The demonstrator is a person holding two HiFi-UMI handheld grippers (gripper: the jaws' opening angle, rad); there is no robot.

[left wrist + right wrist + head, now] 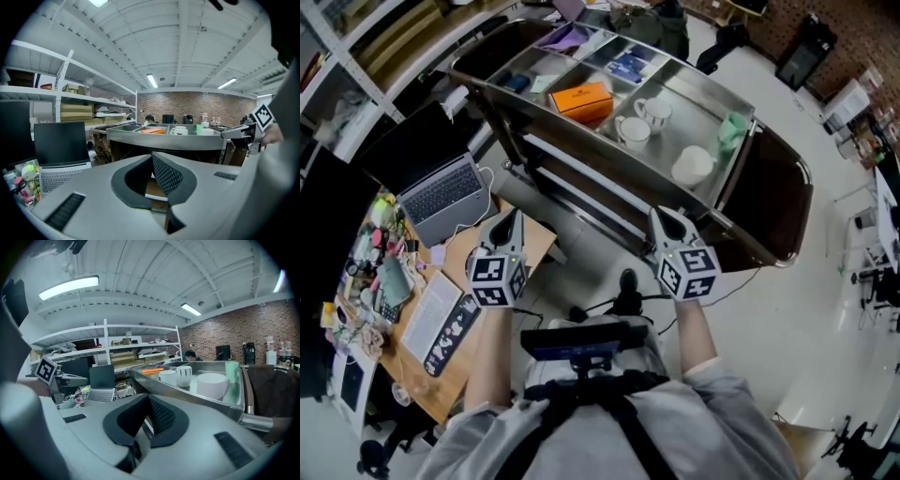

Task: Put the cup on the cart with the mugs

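Observation:
A steel cart (581, 141) stands ahead of me, and its top tray holds two white mugs (652, 112) side by side. Next to them in the same tray sits a wider white cup (692, 166), upright. In the right gripper view the mugs (184, 376) and the cup (212, 385) are near on the right. The left gripper view shows the mugs (180, 131) farther off. My left gripper (514, 217) and right gripper (661, 217) hover short of the cart's near edge. Both are shut with nothing between the pads; the left gripper (152, 157) and the right gripper (149, 399) show closed tips.
An orange box (581, 98), a green cloth (731, 131) and small items fill other parts of the tray. A wooden desk (539, 242) at my left carries a laptop (441, 192), a keyboard (450, 333) and clutter. Shelving (70, 101) lines the left wall.

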